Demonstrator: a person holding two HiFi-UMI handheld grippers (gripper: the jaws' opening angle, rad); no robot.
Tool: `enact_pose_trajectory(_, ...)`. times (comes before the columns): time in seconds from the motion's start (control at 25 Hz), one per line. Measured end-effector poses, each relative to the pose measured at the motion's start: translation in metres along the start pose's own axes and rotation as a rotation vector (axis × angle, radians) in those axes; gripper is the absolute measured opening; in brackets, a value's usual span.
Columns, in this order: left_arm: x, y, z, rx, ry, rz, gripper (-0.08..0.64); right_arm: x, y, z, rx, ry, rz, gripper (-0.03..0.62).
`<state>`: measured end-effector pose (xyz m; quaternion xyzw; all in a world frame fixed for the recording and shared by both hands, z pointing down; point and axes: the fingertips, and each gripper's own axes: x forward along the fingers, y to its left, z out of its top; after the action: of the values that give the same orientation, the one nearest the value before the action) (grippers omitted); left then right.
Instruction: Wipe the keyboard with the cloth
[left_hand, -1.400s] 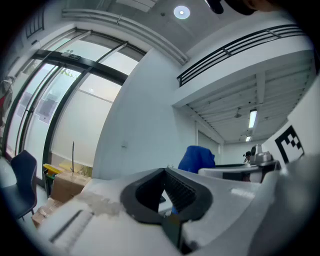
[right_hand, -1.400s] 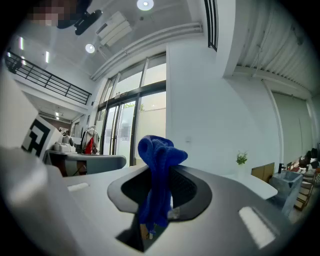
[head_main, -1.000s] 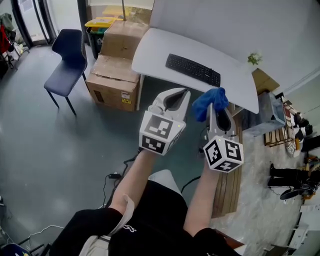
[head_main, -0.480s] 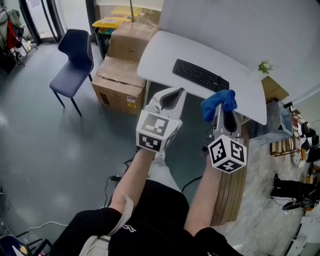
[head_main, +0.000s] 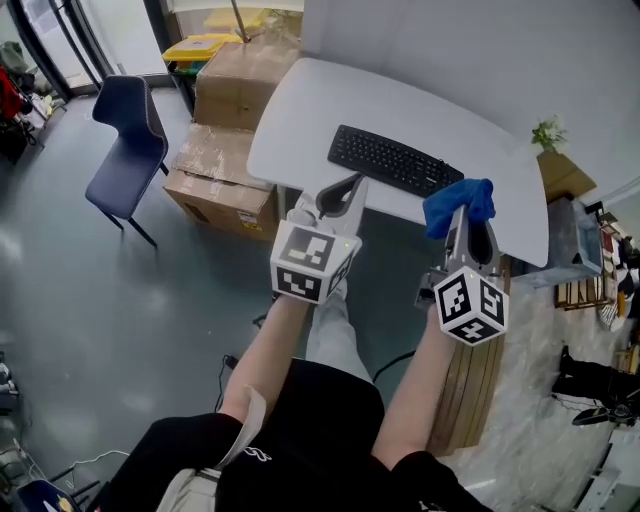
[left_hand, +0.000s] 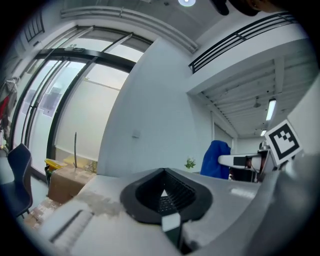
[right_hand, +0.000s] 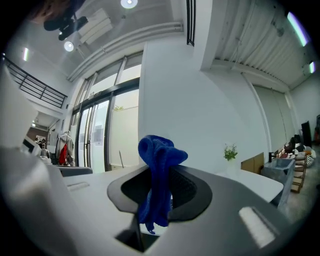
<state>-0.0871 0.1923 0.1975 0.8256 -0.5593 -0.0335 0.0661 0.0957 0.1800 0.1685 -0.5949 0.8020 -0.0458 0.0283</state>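
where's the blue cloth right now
The blue cloth is clamped in the right tool, at the right of the head view, held up by the white table's near edge, just right of the keyboard.

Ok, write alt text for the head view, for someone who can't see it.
Seen from above, a person holds two grippers near a white desk with a black keyboard. The right gripper is shut on a blue cloth; the left gripper is shut and empty.

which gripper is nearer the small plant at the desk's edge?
Right. In the head view the right gripper, shut on the blue cloth, is below and just left of the plant. The left gripper is further left, by the keyboard's left end.
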Motion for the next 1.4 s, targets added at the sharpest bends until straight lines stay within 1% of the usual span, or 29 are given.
enact_pose_trajectory(0.12, 0.052, 0.025, -0.02, -0.012, 0.061, 0.039, -0.002, 0.058, -0.031, -0.019, 0.036, 0.042, -0.012, 0.094)
enact_pose_trajectory(0.24, 0.104, 0.064, -0.023, -0.026, 0.104, 0.11, -0.002, 0.126, -0.045, -0.025, 0.056, 0.075, 0.033, 0.094)
enact_pose_trajectory(0.32, 0.138, 0.085, -0.021, -0.035, 0.116, 0.151, -0.002, 0.171, -0.056, -0.022, 0.066, 0.081, 0.067, 0.094)
enact_pose_trajectory(0.44, 0.181, 0.102, -0.02, -0.042, 0.117, 0.184, -0.002, 0.227, -0.075, -0.012, 0.073, 0.074, 0.104, 0.094)
enact_pose_trajectory(0.6, 0.21, 0.123, -0.028, -0.046, 0.134, 0.234, -0.002, 0.275, -0.089, -0.016, 0.078, 0.092, 0.147, 0.094)
enact_pose_trajectory(0.72, 0.214, 0.149, -0.027, -0.055, 0.147, 0.291, -0.002, 0.301, -0.077, -0.025, 0.086, 0.126, 0.212, 0.094)
enact_pose_trajectory(0.8, 0.214, 0.165, -0.029, -0.061, 0.158, 0.326, -0.002, 0.317, -0.06, -0.032, 0.091, 0.149, 0.273, 0.094)
enact_pose_trajectory(0.88, 0.214, 0.178, -0.036, -0.068, 0.184, 0.345, -0.002, 0.329, -0.04, -0.043, 0.09, 0.183, 0.334, 0.094)
enact_pose_trajectory(1.0, 0.218, 0.189, -0.05, -0.074, 0.226, 0.342, -0.002, 0.342, -0.014, -0.064, 0.092, 0.249, 0.412, 0.094)
enact_pose_trajectory(1.16, 0.23, 0.201, -0.067, -0.095, 0.274, 0.325, -0.002, 0.356, 0.017, -0.096, 0.09, 0.365, 0.51, 0.094)
enact_pose_trajectory(1.24, 0.238, 0.206, -0.077, -0.102, 0.304, 0.318, -0.002, 0.364, 0.024, -0.109, 0.093, 0.41, 0.535, 0.094)
enact_pose_trajectory(1.4, 0.249, 0.218, -0.102, -0.115, 0.368, 0.298, -0.002, 0.383, 0.036, -0.136, 0.119, 0.471, 0.55, 0.094)
